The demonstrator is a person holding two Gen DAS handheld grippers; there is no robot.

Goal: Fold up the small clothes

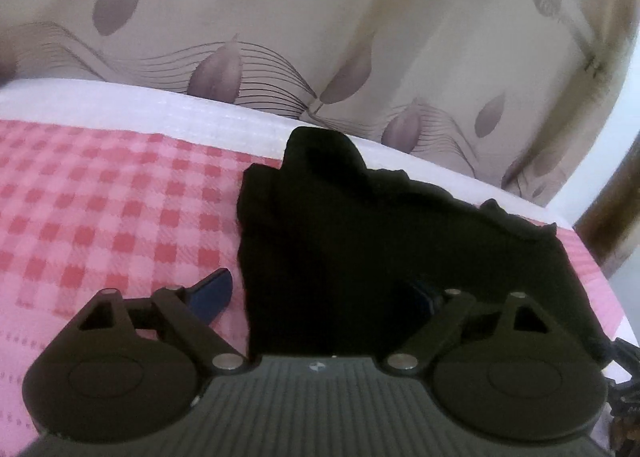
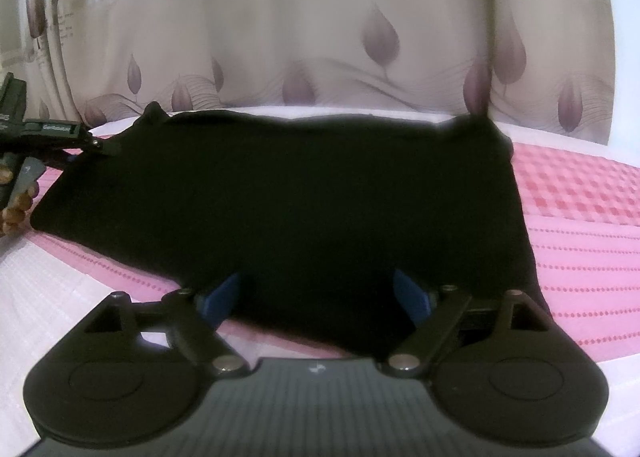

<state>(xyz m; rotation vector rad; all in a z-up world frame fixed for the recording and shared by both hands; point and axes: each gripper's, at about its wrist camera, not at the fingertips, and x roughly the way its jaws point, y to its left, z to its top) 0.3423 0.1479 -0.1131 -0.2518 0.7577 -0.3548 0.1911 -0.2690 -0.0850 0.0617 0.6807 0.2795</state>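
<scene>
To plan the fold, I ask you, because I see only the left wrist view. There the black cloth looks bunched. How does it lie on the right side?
Observer: In the right wrist view the cloth lies spread out, mostly flat, on the pink cover.
Operator: Does the right gripper hold it?
Observer: No. The right gripper is open, and its blue fingers stand on both sides of the cloth's near edge.
Operator: Where on the cloth is my left gripper?
Observer: In that view the left gripper is at the cloth's far left corner.
</scene>
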